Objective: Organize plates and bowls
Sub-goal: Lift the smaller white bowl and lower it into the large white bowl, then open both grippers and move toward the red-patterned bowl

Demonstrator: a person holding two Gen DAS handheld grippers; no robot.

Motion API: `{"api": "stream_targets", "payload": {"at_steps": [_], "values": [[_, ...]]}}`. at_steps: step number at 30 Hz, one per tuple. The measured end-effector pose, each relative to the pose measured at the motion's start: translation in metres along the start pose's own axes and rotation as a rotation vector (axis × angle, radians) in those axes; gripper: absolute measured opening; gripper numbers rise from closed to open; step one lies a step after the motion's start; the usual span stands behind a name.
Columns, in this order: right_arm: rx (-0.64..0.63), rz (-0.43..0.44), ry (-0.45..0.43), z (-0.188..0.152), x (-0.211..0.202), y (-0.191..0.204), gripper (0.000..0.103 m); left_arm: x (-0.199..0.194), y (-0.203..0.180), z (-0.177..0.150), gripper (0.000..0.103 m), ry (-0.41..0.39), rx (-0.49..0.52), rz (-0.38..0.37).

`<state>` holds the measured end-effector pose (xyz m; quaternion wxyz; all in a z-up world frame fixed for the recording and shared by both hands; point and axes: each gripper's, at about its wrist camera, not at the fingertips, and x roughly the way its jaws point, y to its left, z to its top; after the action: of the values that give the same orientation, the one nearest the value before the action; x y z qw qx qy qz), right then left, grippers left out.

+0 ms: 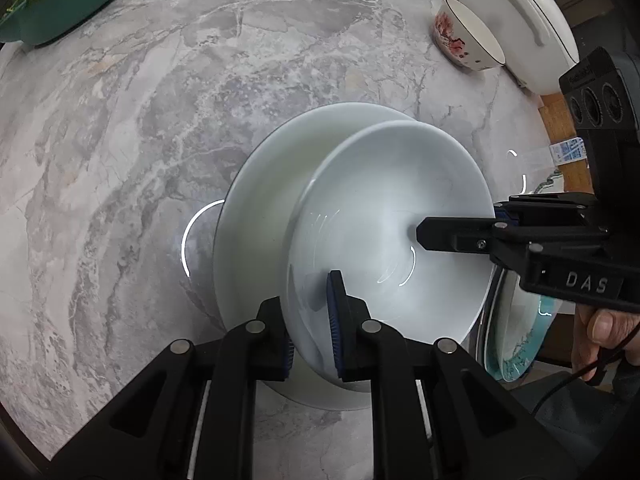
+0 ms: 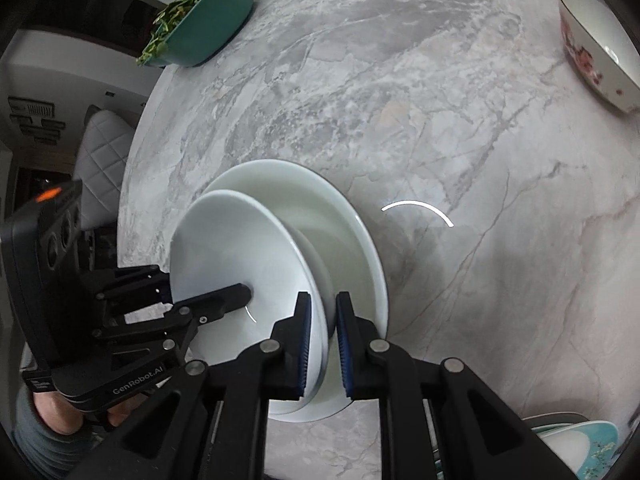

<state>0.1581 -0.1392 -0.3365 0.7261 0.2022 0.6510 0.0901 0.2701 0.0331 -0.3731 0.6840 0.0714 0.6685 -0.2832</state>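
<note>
A white bowl (image 1: pixel 392 224) is held tilted just above a larger white plate (image 1: pixel 264 208) that lies on the marble table. My left gripper (image 1: pixel 310 340) is shut on the bowl's near rim. My right gripper (image 2: pixel 322 348) is shut on the opposite rim of the same bowl (image 2: pixel 240 248), over the plate (image 2: pixel 344 232). Each gripper shows in the other's view, the right one (image 1: pixel 460 236) at the bowl's right rim and the left one (image 2: pixel 216 300) at its left rim.
A flowered bowl (image 1: pixel 468 36) and a white lidded pot (image 1: pixel 520 12) stand at the far right. A teal dish of greens (image 1: pixel 68 0) is at the far left. Stacked teal-patterned plates (image 1: pixel 516 340) sit near the right edge of the marble table (image 1: pixel 160 120).
</note>
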Motion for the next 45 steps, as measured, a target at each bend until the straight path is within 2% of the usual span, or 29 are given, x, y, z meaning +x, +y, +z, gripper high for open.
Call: {"api": "stream_targets", "payload": {"at_steps": [4, 10, 13, 18, 20, 24, 26, 27, 28, 29, 32, 40, 42, 45], "values": [[-0.010, -0.019, 0.007, 0.000, 0.004, 0.002, 0.015, 0.001, -0.003, 0.004, 0.014, 0.000, 0.007, 0.036], [-0.012, -0.046, 0.006, 0.001, 0.007, 0.004, 0.013, 0.001, -0.003, 0.007, 0.018, -0.009, -0.010, 0.048], [-0.003, -0.046, 0.012, 0.003, 0.008, 0.002, 0.010, -0.002, -0.004, 0.005, 0.029, -0.017, -0.014, 0.025], [-0.001, -0.052, 0.014, 0.004, 0.008, 0.003, 0.010, 0.002, -0.018, 0.007, 0.066, -0.020, 0.012, -0.011], [-0.001, -0.047, 0.011, 0.004, 0.007, 0.003, 0.012, 0.003, -0.023, 0.008, 0.075, -0.020, 0.017, -0.025], [0.008, -0.029, -0.001, 0.004, 0.000, 0.002, 0.015, 0.002, -0.025, 0.007, 0.077, -0.025, -0.004, -0.041], [0.010, -0.008, -0.012, 0.003, -0.007, 0.002, 0.026, -0.005, -0.022, 0.006, 0.079, -0.034, -0.017, -0.053], [0.010, -0.001, -0.020, 0.003, -0.012, 0.002, 0.030, -0.009, -0.021, 0.005, 0.083, -0.040, -0.019, -0.056], [0.009, -0.001, -0.035, 0.003, -0.019, 0.003, 0.045, -0.014, -0.020, 0.004, 0.087, -0.045, -0.021, -0.058], [0.005, 0.011, -0.050, 0.003, -0.025, 0.004, 0.053, -0.018, -0.020, 0.003, 0.096, -0.051, -0.025, -0.055], [0.009, 0.023, -0.079, 0.005, -0.040, 0.004, 0.062, -0.032, -0.015, 0.002, 0.098, -0.060, -0.035, -0.066], [0.059, 0.096, -0.145, 0.006, -0.075, -0.013, 0.064, -0.076, 0.003, 0.006, 0.098, -0.112, -0.071, -0.086], [0.088, 0.123, -0.178, 0.004, -0.089, -0.026, 0.064, -0.088, 0.004, 0.016, 0.098, -0.140, -0.065, -0.093], [0.155, 0.116, -0.271, 0.005, -0.117, -0.056, 0.064, -0.097, -0.003, 0.045, 0.098, -0.173, -0.025, -0.088]]}}
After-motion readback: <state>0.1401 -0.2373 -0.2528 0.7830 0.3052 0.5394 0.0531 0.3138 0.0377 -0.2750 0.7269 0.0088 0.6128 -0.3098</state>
